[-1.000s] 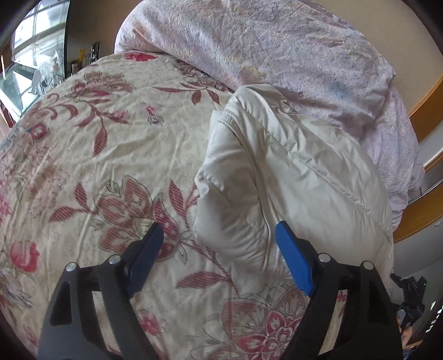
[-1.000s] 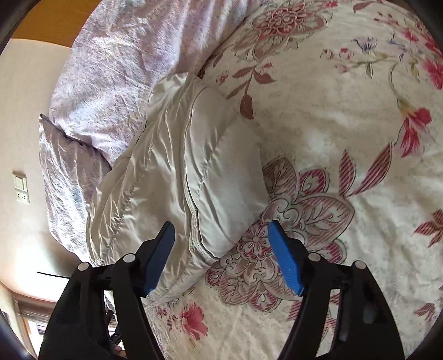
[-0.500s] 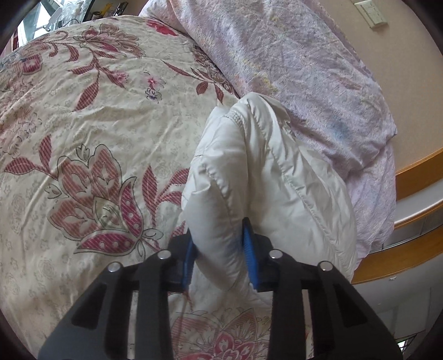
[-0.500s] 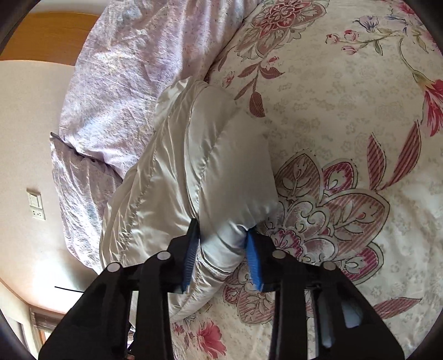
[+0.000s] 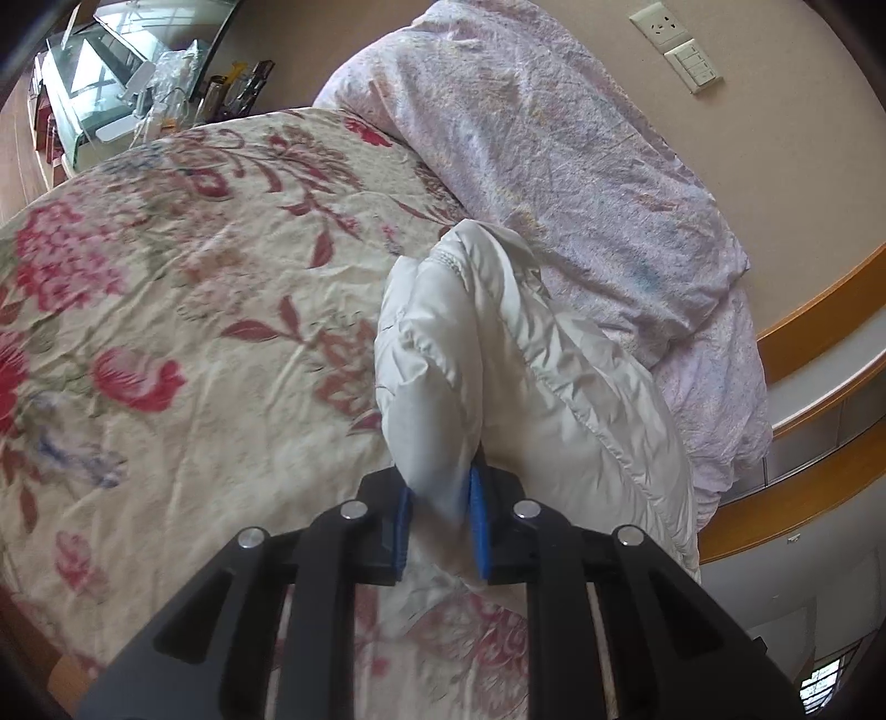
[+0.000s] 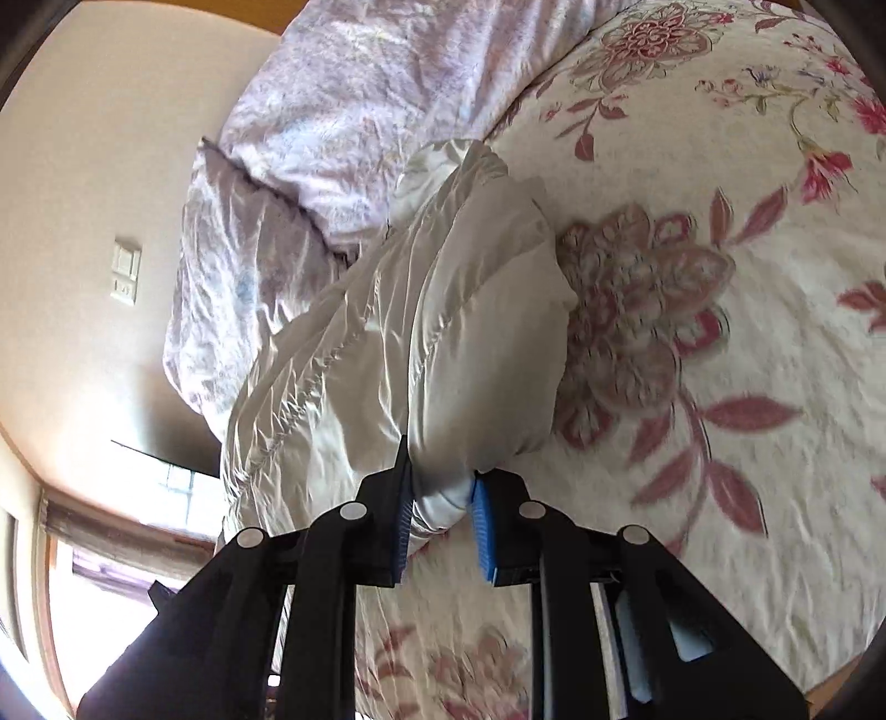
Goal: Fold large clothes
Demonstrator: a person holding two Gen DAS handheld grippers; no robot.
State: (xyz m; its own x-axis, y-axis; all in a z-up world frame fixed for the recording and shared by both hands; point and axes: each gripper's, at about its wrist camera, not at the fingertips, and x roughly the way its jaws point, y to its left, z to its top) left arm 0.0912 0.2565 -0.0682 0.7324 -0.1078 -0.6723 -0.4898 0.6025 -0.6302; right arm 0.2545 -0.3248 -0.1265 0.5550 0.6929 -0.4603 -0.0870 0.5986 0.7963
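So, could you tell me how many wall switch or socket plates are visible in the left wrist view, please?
2: a socket plate at the upper right on the wall, and a switch plate just below and right of it. Bedding could hide others.

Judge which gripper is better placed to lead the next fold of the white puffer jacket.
Neither clearly. The left gripper is closing on one near corner of the white puffer jacket, and the right gripper is clamped on the other. Both pinch it alike, so the fold likely needs both together.
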